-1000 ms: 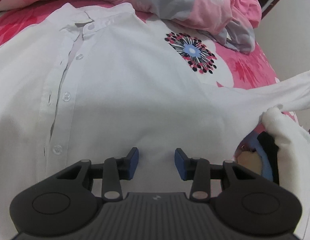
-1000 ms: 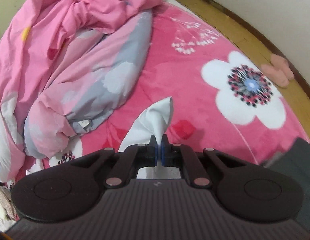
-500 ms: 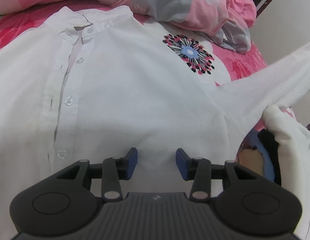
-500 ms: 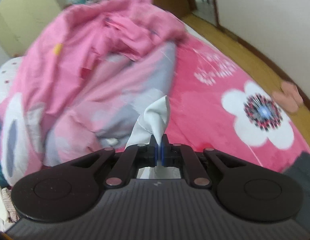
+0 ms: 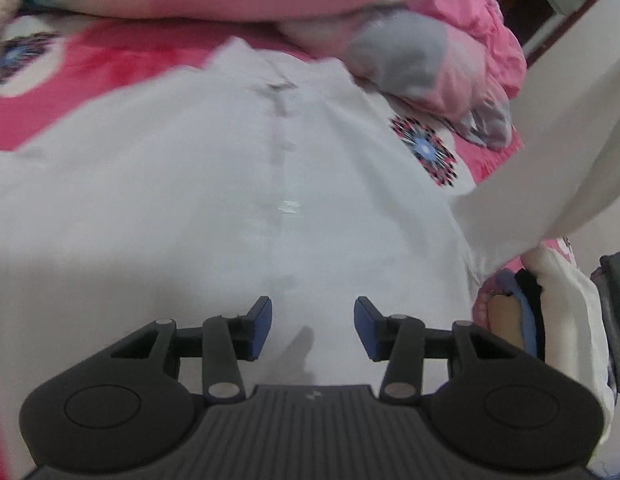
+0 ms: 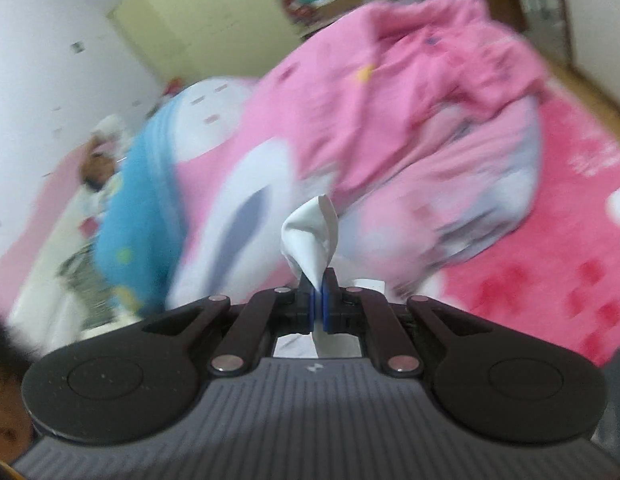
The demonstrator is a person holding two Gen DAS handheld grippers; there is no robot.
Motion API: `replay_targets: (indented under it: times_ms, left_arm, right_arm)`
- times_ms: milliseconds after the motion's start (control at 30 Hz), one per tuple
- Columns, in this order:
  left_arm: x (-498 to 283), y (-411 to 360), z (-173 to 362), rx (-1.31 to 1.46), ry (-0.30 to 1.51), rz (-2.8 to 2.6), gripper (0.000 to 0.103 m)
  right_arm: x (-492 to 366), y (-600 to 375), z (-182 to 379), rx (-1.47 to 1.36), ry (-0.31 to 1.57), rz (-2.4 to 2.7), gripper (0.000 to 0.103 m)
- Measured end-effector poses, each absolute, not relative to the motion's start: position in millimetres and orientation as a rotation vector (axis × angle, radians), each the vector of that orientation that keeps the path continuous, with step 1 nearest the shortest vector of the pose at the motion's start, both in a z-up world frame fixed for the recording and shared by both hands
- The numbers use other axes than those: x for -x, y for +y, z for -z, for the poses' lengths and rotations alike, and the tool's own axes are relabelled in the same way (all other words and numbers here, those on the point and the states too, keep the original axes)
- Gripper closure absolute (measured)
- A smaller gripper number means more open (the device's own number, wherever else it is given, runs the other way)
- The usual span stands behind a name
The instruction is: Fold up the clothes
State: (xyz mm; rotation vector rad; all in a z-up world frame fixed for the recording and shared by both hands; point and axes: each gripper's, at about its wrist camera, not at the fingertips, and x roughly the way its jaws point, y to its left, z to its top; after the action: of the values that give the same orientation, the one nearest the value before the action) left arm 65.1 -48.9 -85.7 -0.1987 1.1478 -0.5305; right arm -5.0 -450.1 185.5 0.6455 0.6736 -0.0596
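A white button-up shirt (image 5: 190, 200) lies flat on the pink flowered bed, collar at the far end. My left gripper (image 5: 313, 326) is open and empty, low over the shirt's lower front near the button placket. The shirt's right sleeve (image 5: 550, 168) is lifted off the bed and runs up to the right. My right gripper (image 6: 319, 300) is shut on the sleeve's cuff (image 6: 312, 236), which sticks up between the pads.
A bunched pink and grey quilt (image 5: 410, 52) lies beyond the collar; it also shows in the right wrist view (image 6: 410, 128) beside a blue blanket (image 6: 138, 208). A gloved hand (image 5: 566, 312) is at the right edge. The flowered bedsheet (image 6: 570, 240) spreads to the right.
My right gripper has risen and swung left with the cuff, pulling the sleeve higher. My left gripper has shifted left to the button placket and stayed open.
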Motion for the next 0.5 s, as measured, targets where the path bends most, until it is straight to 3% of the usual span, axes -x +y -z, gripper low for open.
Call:
replay_targets:
  times_ms: [167, 367, 400, 467, 500]
  left_arm:
    - [-64, 26, 71, 0.227, 1.158, 0.470, 0.055]
    - [-66, 99, 58, 0.244, 1.171, 0.381, 0.055]
    - [-67, 109, 56, 0.245, 1.175, 0.366, 0.055]
    - [-71, 121, 53, 0.242, 1.178, 0.352, 0.054]
    - [-73, 126, 51, 0.240, 1.179, 0.345, 0.054]
  right_arm:
    - [-14, -360, -160, -0.715, 0.709, -0.074, 0.099]
    - [-50, -245, -69, -0.823, 0.789, -0.196, 0.095]
    - [-56, -228, -49, -0.830, 0.826, -0.203, 0.090]
    - [-68, -197, -6, -0.820, 0.921, -0.208, 0.060]
    - [-74, -181, 15, -0.814, 0.969, -0.211, 0.059]
